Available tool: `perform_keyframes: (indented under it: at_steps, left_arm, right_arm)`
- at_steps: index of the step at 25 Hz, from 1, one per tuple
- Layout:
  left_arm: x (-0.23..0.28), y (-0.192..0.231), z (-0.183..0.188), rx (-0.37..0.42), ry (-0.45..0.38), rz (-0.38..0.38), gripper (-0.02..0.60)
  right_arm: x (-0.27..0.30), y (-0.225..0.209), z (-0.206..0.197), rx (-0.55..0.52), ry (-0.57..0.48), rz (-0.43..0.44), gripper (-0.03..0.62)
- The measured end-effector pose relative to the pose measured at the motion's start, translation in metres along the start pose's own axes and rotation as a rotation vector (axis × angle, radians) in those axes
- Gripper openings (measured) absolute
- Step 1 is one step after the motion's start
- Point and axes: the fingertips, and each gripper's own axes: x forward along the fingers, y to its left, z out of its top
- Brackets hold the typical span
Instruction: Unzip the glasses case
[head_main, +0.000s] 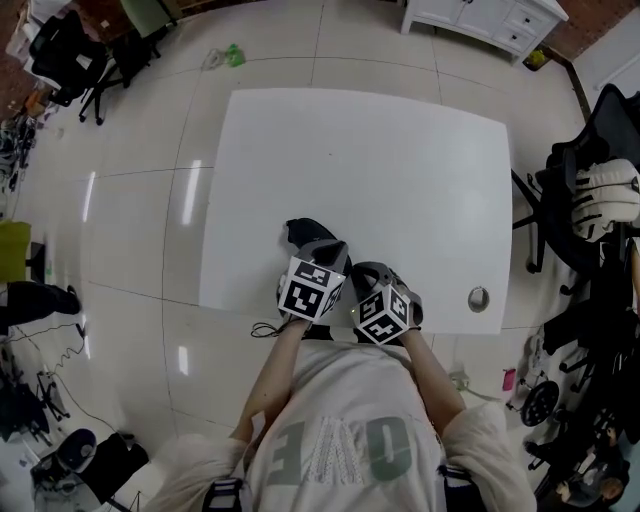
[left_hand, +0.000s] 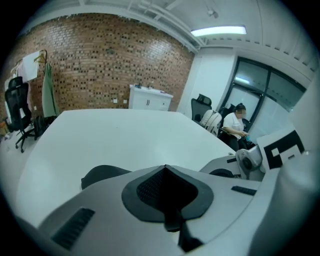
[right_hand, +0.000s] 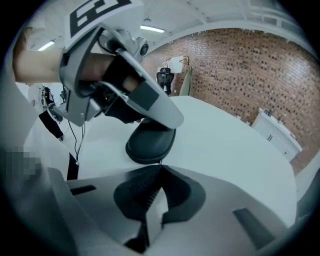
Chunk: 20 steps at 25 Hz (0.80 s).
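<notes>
The black glasses case (head_main: 303, 233) lies closed near the front edge of the white table (head_main: 400, 170). My left gripper (head_main: 325, 252) reaches over its near end. In the left gripper view the jaws (left_hand: 165, 168) meet with nothing between them, and the case (left_hand: 102, 175) shows just left of them. My right gripper (head_main: 368, 272) is beside it on the right. In the right gripper view its tips (right_hand: 160, 168) are shut at the small metal zipper pull (right_hand: 159, 162) on the rim of the case (right_hand: 150, 142). The left gripper (right_hand: 165, 117) rests on top of the case.
A round metal grommet (head_main: 478, 298) sits in the table's front right corner. Office chairs (head_main: 590, 200) stand to the right and a white cabinet (head_main: 490, 20) at the back. A black cable (head_main: 265, 328) hangs by the front edge. A seated person (left_hand: 235, 125) is far off.
</notes>
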Motion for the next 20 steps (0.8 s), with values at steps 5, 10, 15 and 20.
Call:
perform_keyframes:
  at_steps: [5,10,15,20]
  left_arm:
    - [0.0,-0.003,0.002,-0.02,-0.023,-0.023,0.003]
    - [-0.009,0.004,0.013,-0.072,-0.092,-0.01,0.003]
    - [-0.008,0.0,0.013,-0.01,-0.06,-0.002,0.003]
    - [0.003,-0.009,0.005,0.061,-0.023,-0.011,0.003]
  right_arm:
    - [0.008,-0.019,0.007,-0.087,0.006,0.018,0.0]
    - [-0.001,-0.032,0.009,0.038,0.004,-0.133,0.0]
    - [-0.006,0.019,0.007,-0.006,-0.002,-0.015,0.0]
    - [-0.002,0.026,0.007,0.047,-0.012,0.013,0.0]
